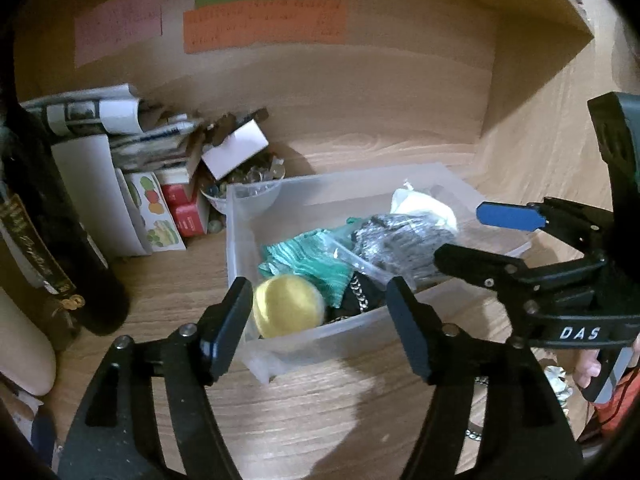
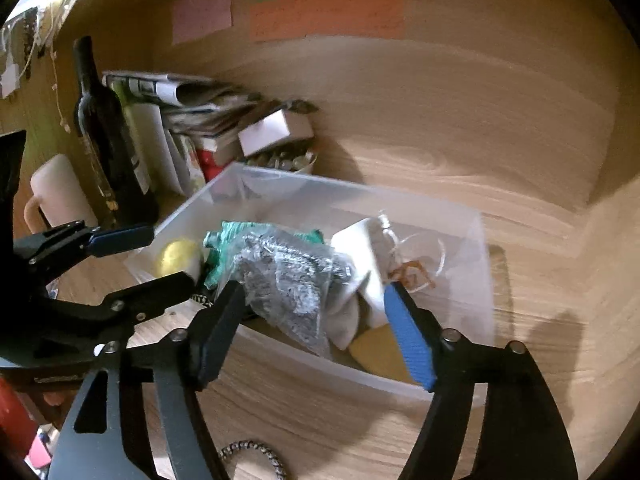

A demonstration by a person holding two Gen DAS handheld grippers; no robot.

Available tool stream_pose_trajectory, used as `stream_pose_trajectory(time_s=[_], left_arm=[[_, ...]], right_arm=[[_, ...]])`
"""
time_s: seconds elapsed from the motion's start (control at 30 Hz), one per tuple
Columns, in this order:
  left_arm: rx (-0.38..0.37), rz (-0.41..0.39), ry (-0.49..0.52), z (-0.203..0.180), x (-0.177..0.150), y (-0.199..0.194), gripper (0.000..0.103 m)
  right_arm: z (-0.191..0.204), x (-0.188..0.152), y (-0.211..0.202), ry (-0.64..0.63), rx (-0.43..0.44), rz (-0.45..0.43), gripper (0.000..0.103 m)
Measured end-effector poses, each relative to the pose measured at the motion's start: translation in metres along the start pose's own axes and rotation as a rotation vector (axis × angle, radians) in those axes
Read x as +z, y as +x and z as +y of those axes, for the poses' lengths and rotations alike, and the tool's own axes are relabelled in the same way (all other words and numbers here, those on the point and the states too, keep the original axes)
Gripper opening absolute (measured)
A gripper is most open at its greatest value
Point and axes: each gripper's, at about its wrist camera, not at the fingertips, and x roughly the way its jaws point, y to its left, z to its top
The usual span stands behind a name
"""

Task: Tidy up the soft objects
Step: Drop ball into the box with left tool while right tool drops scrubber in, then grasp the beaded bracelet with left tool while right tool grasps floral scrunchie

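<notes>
A clear plastic bin (image 1: 240, 248) (image 2: 476, 280) sits on the wooden desk. It holds a yellow round soft ball (image 1: 288, 306) (image 2: 178, 258), a teal cloth (image 1: 308, 258) (image 2: 224, 236), a grey knit item in a clear bag (image 1: 400, 240) (image 2: 288, 276), a white pouch (image 1: 420, 204) (image 2: 360, 248) and a black item with a chain (image 1: 356, 296). My left gripper (image 1: 320, 320) is open and empty at the bin's near wall. My right gripper (image 2: 316, 328) is open and empty over the bin's near edge; it also shows in the left wrist view (image 1: 476, 236).
A dark wine bottle (image 2: 108, 140), stacked newspapers (image 1: 92, 112), small boxes (image 1: 184, 208), a bowl of small items (image 2: 288, 160) and a white mug (image 2: 56, 196) crowd the left. Coloured notes (image 1: 264, 24) hang on the back wall. A patterned cord (image 2: 256, 456) lies near the front.
</notes>
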Motion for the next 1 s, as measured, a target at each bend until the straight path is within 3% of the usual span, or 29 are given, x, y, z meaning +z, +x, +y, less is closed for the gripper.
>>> stream_pose_trajectory(time_s=[0.07, 0.2, 0.3, 0.4, 0.53, 0.7, 0.8, 0.87, 1.0], left_arm=[[-0.001, -0.022, 0.006, -0.002, 0.001, -0.009, 0.078], [-0.015, -0.072, 0.013, -0.006, 0.004, -0.032, 0.08], [-0.02, -0.113, 0.015, -0.01, 0.003, -0.051, 0.089], [-0.03, -0.142, 0.024, -0.012, -0.003, -0.068, 0.096], [-0.037, -0.126, 0.043, -0.019, -0.018, -0.077, 0.098], [-0.079, -0.05, 0.031, -0.029, -0.046, -0.066, 0.098], [-0.095, -0.016, 0.036, -0.039, -0.064, -0.058, 0.09], [-0.108, 0.02, 0.048, -0.046, -0.074, -0.054, 0.074], [-0.151, 0.078, 0.031, -0.057, -0.09, -0.046, 0.068]], right_arm=[[-0.002, 0.0, -0.01, 0.007, -0.008, -0.019, 0.073], [-0.005, 0.001, -0.035, 0.02, -0.009, -0.071, 0.075], [-0.004, -0.001, -0.058, 0.021, -0.016, -0.118, 0.075], [-0.002, -0.009, -0.081, 0.015, -0.033, -0.162, 0.085], [0.001, -0.029, -0.099, -0.003, -0.081, -0.172, 0.086], [0.002, -0.067, -0.098, 0.022, -0.079, -0.098, 0.086], [0.004, -0.091, -0.089, 0.04, -0.052, -0.028, 0.086], [0.007, -0.106, -0.081, 0.04, -0.034, 0.013, 0.086], [0.013, -0.124, -0.071, 0.037, -0.022, 0.061, 0.086]])
